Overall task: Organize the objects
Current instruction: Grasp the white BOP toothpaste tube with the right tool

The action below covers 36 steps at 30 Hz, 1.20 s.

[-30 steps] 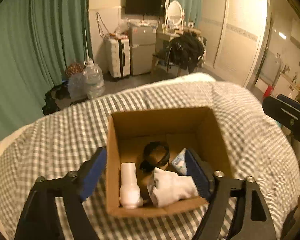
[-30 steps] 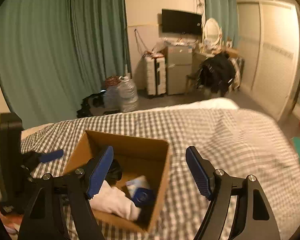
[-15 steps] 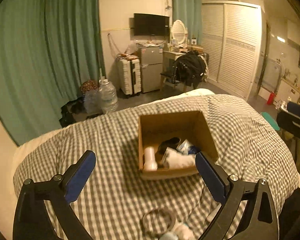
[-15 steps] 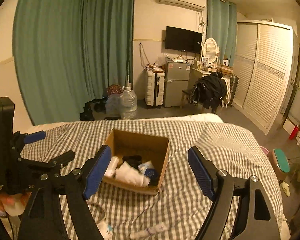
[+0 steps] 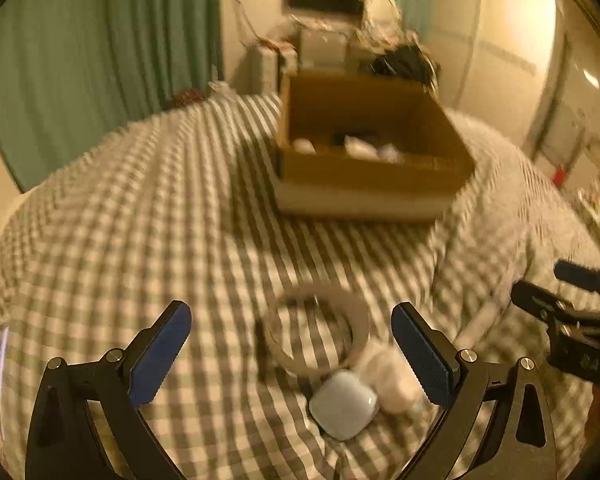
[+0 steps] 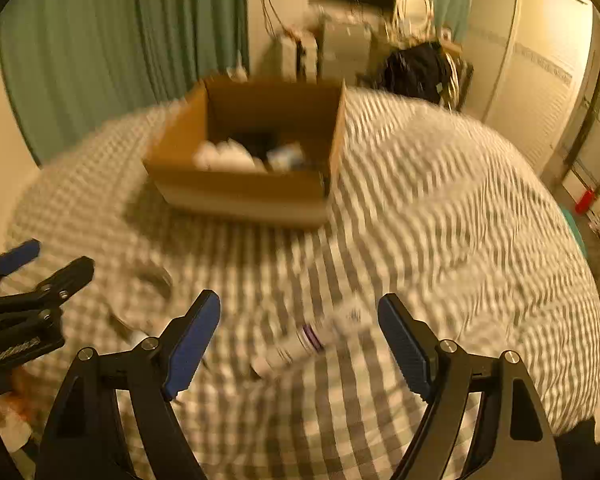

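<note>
Tube (image 6: 312, 338) between right claw (image 6: 299, 340) fingers, untouched | both claws apart | left claw (image 5: 291, 354) over ring (image 5: 318, 330)

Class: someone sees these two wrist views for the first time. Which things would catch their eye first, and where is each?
The open cardboard box, part-filled, sits mid-bed on the checked cover. Nearer, between the open left gripper fingers, lie a tape ring and a small white case. In the right view, a tube lies between the open right gripper fingers.
</note>
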Motion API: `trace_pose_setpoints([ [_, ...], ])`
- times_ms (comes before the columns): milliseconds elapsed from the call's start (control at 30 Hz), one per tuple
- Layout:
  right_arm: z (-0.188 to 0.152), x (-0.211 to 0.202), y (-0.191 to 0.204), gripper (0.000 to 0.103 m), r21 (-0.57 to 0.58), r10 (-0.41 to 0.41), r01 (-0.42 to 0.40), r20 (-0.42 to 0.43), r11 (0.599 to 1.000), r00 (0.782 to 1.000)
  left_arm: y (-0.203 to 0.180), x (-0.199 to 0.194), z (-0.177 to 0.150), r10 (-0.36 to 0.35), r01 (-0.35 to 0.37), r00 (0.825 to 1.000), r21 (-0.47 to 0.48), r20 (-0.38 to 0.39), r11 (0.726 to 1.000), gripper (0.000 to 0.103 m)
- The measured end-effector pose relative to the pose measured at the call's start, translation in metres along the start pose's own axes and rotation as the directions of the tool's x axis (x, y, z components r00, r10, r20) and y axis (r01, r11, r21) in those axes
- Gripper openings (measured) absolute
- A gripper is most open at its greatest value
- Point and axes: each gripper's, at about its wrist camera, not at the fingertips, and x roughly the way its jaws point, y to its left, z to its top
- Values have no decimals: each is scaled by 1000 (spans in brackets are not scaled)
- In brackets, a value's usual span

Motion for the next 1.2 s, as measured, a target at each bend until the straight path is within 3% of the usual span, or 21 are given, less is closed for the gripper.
trace_pose_setpoints([
  [233,-18,48,8,81,-22,-18,15,-139,1000,990,-11,26,-17,-15,19,998,62,-67,998,103],
  [367,-17,78,16,83,-33,-21,14,-210,999,977,-5,33,-17,-17,21,996,45,-83,999,103],
  [467,-16,88,23,83,-55,-40,29,-206,998,978,-5,37,-19,-23,27,995,42,-98,999,103],
  [533,-15,87,27,83,-62,-11,0,-173,998,985,-7,41,-20,-40,45,992,42,-116,998,103],
  [600,-15,82,30,79,-68,27,-37,-144,997,989,-9,45,-22,-51,57,990,43,-131,997,103],
  [667,-15,78,33,51,-71,100,-109,-120,992,988,-11,47,-23,-46,53,990,50,-135,997,103],
  [700,-15,78,35,48,-70,136,-145,-126,987,983,-11,48,-23,-44,50,990,48,-134,998,103],
  [900,-22,63,26,48,-56,107,-113,-102,992,989,-7,61,-18,-51,53,988,9,-146,999,103],
  [1033,-24,83,29,48,-58,101,-112,-158,992,982,-6,71,-12,-79,77,985,-14,-151,997,103],
  [1200,-29,92,36,32,-78,93,-108,-169,991,981,-3,84,-8,-114,106,980,-62,-161,992,103],
])
